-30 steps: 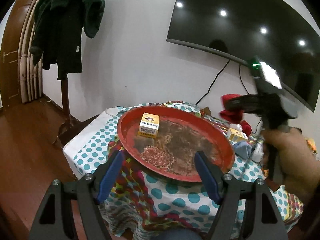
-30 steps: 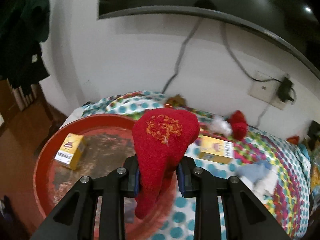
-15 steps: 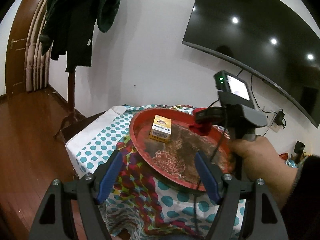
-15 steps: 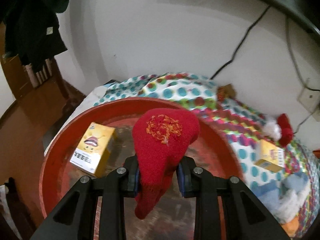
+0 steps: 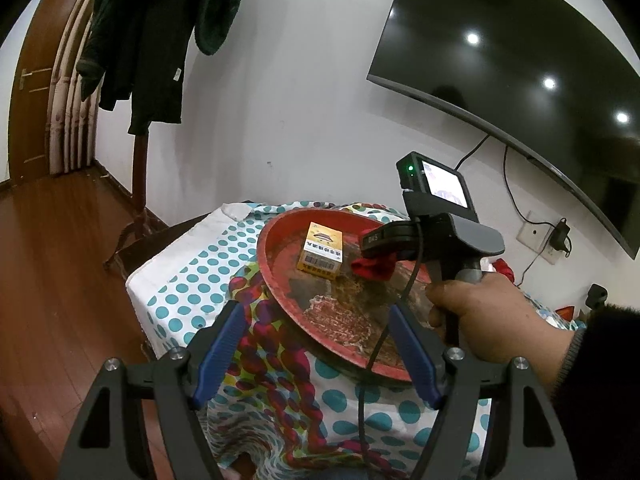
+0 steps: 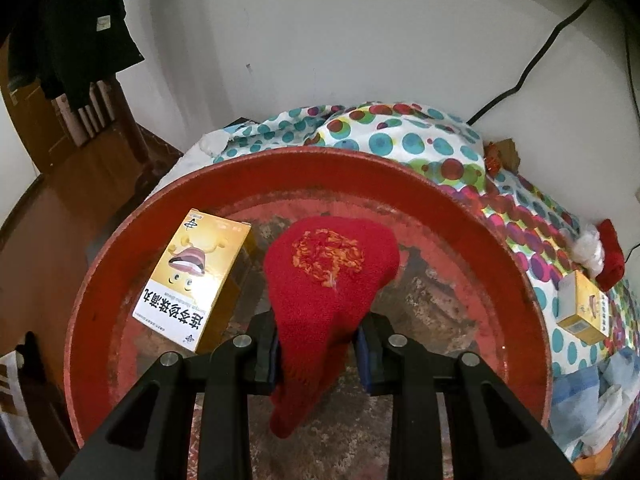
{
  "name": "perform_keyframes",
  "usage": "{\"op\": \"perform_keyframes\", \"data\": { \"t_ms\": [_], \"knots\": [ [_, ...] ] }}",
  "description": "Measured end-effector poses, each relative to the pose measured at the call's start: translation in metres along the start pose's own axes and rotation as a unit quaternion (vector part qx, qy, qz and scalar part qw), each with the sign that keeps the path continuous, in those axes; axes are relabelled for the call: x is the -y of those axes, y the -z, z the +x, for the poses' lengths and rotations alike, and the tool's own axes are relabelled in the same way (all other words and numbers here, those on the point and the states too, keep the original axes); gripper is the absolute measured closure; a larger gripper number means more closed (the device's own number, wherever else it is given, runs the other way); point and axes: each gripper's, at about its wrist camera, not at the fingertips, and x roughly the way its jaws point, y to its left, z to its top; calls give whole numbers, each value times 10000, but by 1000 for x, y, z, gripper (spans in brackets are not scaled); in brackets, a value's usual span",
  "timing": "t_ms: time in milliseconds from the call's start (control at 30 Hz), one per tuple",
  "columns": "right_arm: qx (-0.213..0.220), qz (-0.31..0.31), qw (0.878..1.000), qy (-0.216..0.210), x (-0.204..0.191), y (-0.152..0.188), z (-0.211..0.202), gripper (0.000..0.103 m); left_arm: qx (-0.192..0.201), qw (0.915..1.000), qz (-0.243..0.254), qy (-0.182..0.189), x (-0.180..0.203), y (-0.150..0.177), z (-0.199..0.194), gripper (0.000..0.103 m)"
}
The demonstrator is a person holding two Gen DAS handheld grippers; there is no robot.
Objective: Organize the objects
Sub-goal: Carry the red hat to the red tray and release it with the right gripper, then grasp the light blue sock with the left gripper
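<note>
While over tray point(image 6: 500, 248), sock point(image 6: 328, 280) between tongs point(image 6: 318, 354).

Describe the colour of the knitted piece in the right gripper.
The knitted piece is red with an orange-yellow patch, clearest in the right wrist view.

A home living room is being shown: wall-mounted TV point(image 5: 520, 92), coat stand point(image 5: 140, 184) (clothes hung), wooden floor point(image 5: 60, 280).
</note>
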Motion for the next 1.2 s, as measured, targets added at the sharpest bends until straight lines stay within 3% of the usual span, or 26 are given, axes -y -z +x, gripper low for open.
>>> {"op": "perform_keyframes", "data": {
  "t_ms": [67,100,133,300,400,467,533,667,800,867,967,1067,1200],
  "knots": [
    [-131,6,9999,-50,-1,-1,7,60,-36,10000,-19,35,1,1,1,27],
    [-290,31,9995,-111,-1,-1,13,35,-44,10000,-18,52,1,1,1,27],
    [-370,16,9992,-117,-1,0,16,25,-44,10000,-6,59,1,1,1,27],
    [657,67,9978,96,11,8,-38,23,128,9998,50,167,4,1,-5,27],
    [1203,96,9911,558,31,21,-75,12,245,9991,182,286,12,1,-10,27],
    [1481,161,9842,958,57,40,-98,11,248,9981,358,446,20,3,-11,27],
    [1596,409,9790,1198,86,60,-113,11,160,9959,557,690,30,7,-10,27],
    [1712,1220,9623,1726,174,131,-147,10,-419,9857,975,1309,58,21,3,27],
    [1609,2091,9343,2398,267,212,-169,4,-908,9730,1362,1624,89,39,16,26],
    [1623,2517,9210,2491,307,248,-179,4,-1010,9702,1378,1719,104,46,21,27],
    [1616,2940,9111,2392,342,277,-188,4,-1056,9675,1496,1747,135,60,31,27],
    [1714,3157,9024,2381,356,291,-197,4,-1205,9572,1958,1760,178,79,44,27],
    [1783,3520,8950,2080,369,305,-199,3,-1470,9429,2082,2145,236,97,59,27]
  ]
}}
